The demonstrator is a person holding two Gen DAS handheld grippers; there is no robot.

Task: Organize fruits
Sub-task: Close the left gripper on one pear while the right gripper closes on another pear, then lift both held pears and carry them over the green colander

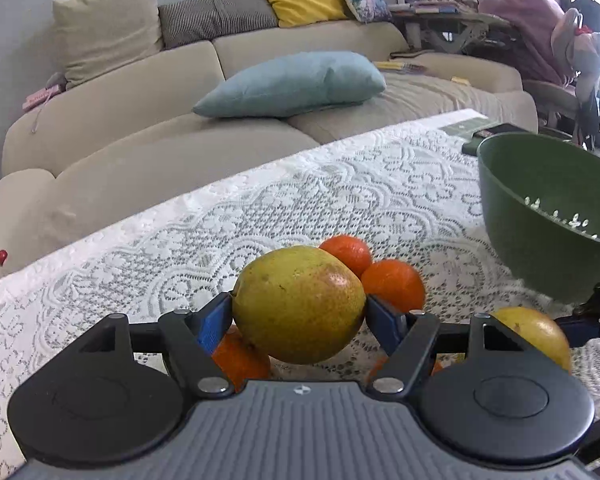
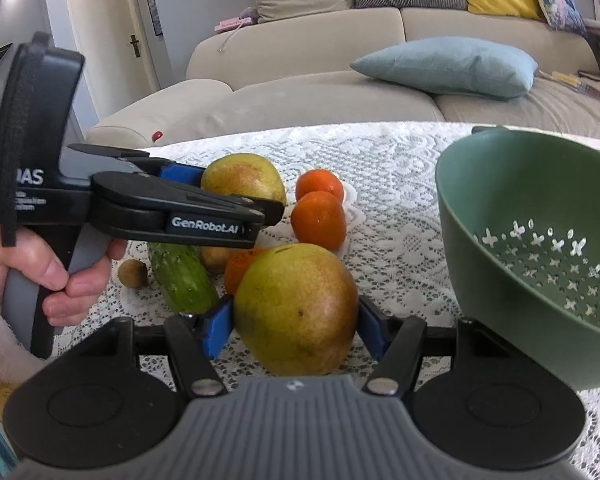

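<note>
My left gripper is shut on a yellow-green pear and holds it above the lace tablecloth; it also shows in the right wrist view with that pear. My right gripper is shut on a second, larger pear, which shows at the right in the left wrist view. Tangerines lie just beyond the pears. A green colander bowl stands to the right, with no fruit seen in it.
A cucumber, a small brown round fruit and another tangerine lie under the left gripper. The table's far edge borders a beige sofa with a blue cushion. A person sits at a desk far right.
</note>
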